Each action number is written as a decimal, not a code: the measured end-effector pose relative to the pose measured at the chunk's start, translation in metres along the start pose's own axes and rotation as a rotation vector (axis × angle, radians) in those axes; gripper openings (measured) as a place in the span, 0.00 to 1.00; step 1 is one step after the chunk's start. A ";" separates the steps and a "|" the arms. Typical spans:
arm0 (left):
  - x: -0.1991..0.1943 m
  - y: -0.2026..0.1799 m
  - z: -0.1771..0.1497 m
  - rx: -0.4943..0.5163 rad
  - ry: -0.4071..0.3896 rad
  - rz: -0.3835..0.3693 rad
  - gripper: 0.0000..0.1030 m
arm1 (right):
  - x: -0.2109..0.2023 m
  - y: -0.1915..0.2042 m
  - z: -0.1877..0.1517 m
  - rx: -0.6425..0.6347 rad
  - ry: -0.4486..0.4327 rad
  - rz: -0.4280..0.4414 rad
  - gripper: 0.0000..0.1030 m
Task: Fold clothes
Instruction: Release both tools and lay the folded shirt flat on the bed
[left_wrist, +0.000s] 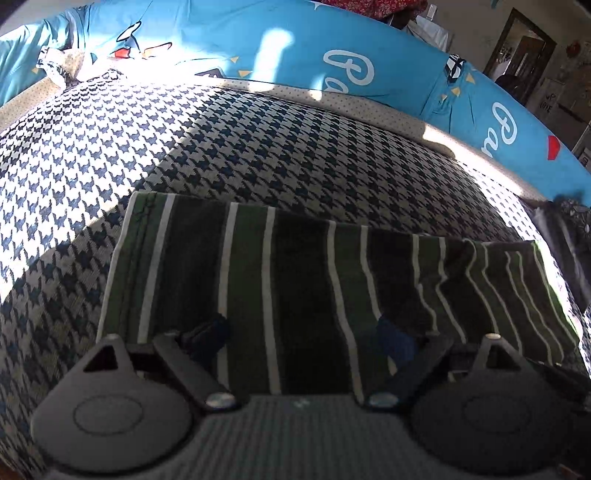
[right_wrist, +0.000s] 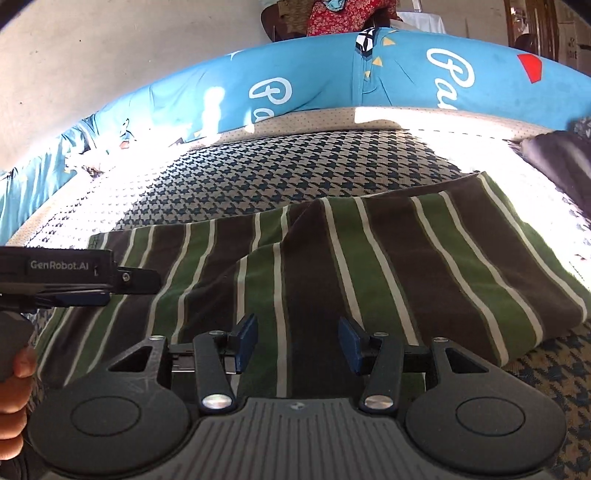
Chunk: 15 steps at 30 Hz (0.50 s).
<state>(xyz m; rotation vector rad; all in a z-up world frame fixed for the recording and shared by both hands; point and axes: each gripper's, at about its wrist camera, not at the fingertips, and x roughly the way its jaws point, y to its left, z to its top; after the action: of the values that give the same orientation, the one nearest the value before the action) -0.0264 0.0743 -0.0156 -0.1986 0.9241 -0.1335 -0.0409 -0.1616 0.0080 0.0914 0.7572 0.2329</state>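
A folded garment with green, dark brown and white stripes (left_wrist: 314, 280) lies on a houndstooth cloth (left_wrist: 221, 147); it also shows in the right wrist view (right_wrist: 351, 266). My left gripper (left_wrist: 303, 336) is open just above the garment's near edge, with nothing between its blue pads. My right gripper (right_wrist: 297, 343) is open over the garment's near middle, holding nothing. The left gripper's body (right_wrist: 74, 277) shows at the left of the right wrist view, over the garment's left end, held by a hand (right_wrist: 14, 387).
A bright blue printed cover (left_wrist: 332, 62) runs along the far side, also seen in the right wrist view (right_wrist: 406, 85). A dark garment (right_wrist: 561, 155) lies at the far right. A small crumpled white cloth (left_wrist: 59, 62) lies far left. A plain wall (right_wrist: 110, 55) stands behind.
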 end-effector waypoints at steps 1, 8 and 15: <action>0.001 -0.003 -0.002 0.014 0.002 0.005 0.96 | -0.001 -0.001 0.000 0.001 -0.003 0.005 0.46; 0.003 -0.029 -0.025 0.155 -0.020 0.137 1.00 | -0.006 0.002 -0.004 -0.058 0.006 -0.043 0.47; 0.000 -0.034 -0.033 0.152 -0.041 0.174 1.00 | -0.013 -0.007 -0.006 -0.054 0.017 -0.054 0.47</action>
<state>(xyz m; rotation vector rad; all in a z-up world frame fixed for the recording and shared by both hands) -0.0536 0.0371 -0.0268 0.0203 0.8818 -0.0380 -0.0528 -0.1712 0.0116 0.0183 0.7684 0.2028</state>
